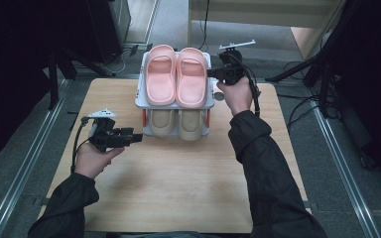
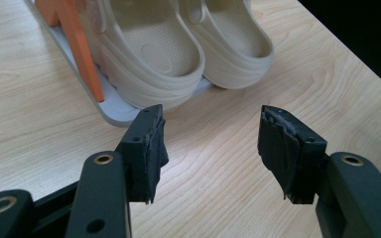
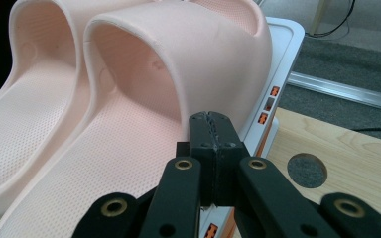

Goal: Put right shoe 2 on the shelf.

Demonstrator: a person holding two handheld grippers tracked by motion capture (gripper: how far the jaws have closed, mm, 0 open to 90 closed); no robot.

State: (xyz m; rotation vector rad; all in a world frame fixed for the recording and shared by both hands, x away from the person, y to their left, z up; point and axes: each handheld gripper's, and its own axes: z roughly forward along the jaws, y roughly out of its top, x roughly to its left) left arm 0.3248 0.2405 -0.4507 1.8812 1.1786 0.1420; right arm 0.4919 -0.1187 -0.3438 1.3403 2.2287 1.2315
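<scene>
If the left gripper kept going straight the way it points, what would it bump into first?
Probably the beige slippers on the rack's bottom shelf. The open left gripper aims at their heels, though the grey shelf edge might come first; depth is hard to judge.

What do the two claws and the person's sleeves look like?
Both are black. The left claw has broad arms with brass-ringed holes, jaw pads wrapped in dark, frayed tape, a grey three-cornered plate on top and a black cable trailing from it. The right claw has the same arms and rivets, a white bracket above and a looping black cable. Both sleeves are dark with gathered cuffs.
</scene>
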